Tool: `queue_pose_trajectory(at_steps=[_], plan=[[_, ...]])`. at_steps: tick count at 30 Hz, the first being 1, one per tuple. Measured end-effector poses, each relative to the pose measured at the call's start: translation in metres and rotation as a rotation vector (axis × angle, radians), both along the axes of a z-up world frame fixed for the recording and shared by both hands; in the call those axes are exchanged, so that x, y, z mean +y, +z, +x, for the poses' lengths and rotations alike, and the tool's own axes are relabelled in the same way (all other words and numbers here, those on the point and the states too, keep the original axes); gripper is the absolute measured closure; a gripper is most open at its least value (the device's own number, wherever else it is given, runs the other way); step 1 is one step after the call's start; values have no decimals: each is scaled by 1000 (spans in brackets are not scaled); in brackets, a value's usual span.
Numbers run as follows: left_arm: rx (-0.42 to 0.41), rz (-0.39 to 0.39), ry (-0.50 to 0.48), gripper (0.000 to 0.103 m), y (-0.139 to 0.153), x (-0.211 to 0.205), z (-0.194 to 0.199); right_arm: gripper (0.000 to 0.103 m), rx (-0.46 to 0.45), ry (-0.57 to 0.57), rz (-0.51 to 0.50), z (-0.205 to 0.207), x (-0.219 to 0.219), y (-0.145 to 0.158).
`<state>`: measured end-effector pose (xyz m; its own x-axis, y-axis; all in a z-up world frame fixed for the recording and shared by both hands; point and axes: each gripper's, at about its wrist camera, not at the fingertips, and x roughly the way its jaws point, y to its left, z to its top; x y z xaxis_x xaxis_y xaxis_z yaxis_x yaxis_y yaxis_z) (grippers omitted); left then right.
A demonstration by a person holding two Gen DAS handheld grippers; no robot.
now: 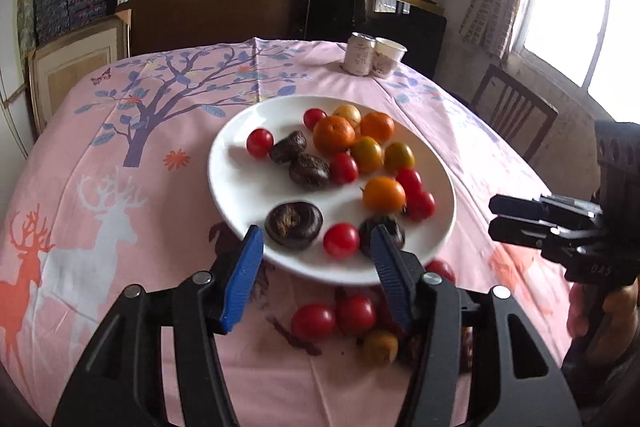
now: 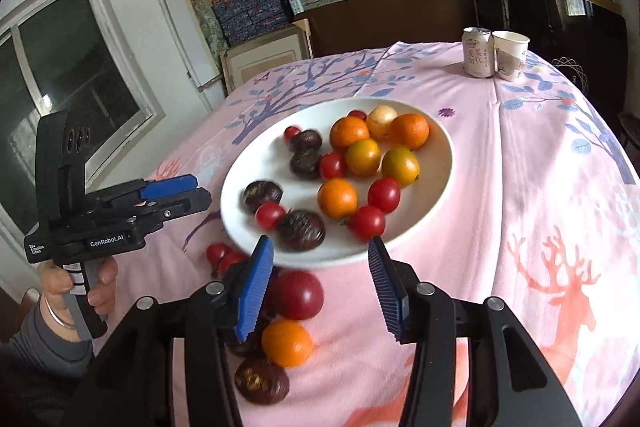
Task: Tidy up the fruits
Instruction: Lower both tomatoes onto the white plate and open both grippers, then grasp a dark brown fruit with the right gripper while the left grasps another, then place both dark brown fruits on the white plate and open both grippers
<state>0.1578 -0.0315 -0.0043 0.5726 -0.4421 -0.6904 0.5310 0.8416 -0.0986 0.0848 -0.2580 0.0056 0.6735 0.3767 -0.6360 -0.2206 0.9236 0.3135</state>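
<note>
The left gripper (image 1: 316,247) holds its blue pads (image 1: 242,279) spread apart with nothing pinched between them; they hang over the near rim of the white plate (image 1: 236,183). The right gripper (image 2: 320,259) is likewise parted and empty, its pads (image 2: 256,287) over the same rim. On the plate lie oranges (image 1: 333,134), cherry tomatoes (image 1: 260,143) and dark wrinkled fruits (image 1: 294,225), mixed together. In front of the plate, on the pink tablecloth (image 2: 540,187), lie loose pieces: a large red tomato (image 2: 300,294), an orange fruit (image 2: 286,343) just beside it, and a dark fruit (image 2: 261,381) nearest the camera. A can (image 2: 477,51) and a paper cup (image 2: 511,55) stand at the far edge.
</note>
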Motion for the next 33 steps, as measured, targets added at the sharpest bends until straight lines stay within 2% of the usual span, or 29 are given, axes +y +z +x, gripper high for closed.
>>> queue_pose_trajectory(at_steps=[3,6,12,13,14,21,24,29,31,33], plan=[[-27,68,-44,47,-11,4,-39,53,41,92,-30,-29,18,-14],[-9,85,-61,47,-21,9,-63,53,81,171,-29,-50,35,-28],[11,115,-90,47,-40,-1,-84,52,96,172,-137,-51,61,-48],[16,116,-100,47,-42,-5,-87,55,98,165,-136,-50,63,-51],[22,116,-111,47,-43,-9,-89,62,90,152,-125,-50,61,-51],[1,126,-177,47,-47,-46,-108,62,41,55,-14,-67,9,-37],[50,130,-164,60,-55,-60,-101,62,42,6,7,-73,-11,-37],[54,147,-63,60,-56,-65,-85,62,49,-1,33,-83,-25,-42],[79,153,-60,57,-59,-67,-80,62,47,8,39,-85,-25,-43],[69,184,-59,55,-62,-73,-80,62,41,16,41,-85,-25,-43]])
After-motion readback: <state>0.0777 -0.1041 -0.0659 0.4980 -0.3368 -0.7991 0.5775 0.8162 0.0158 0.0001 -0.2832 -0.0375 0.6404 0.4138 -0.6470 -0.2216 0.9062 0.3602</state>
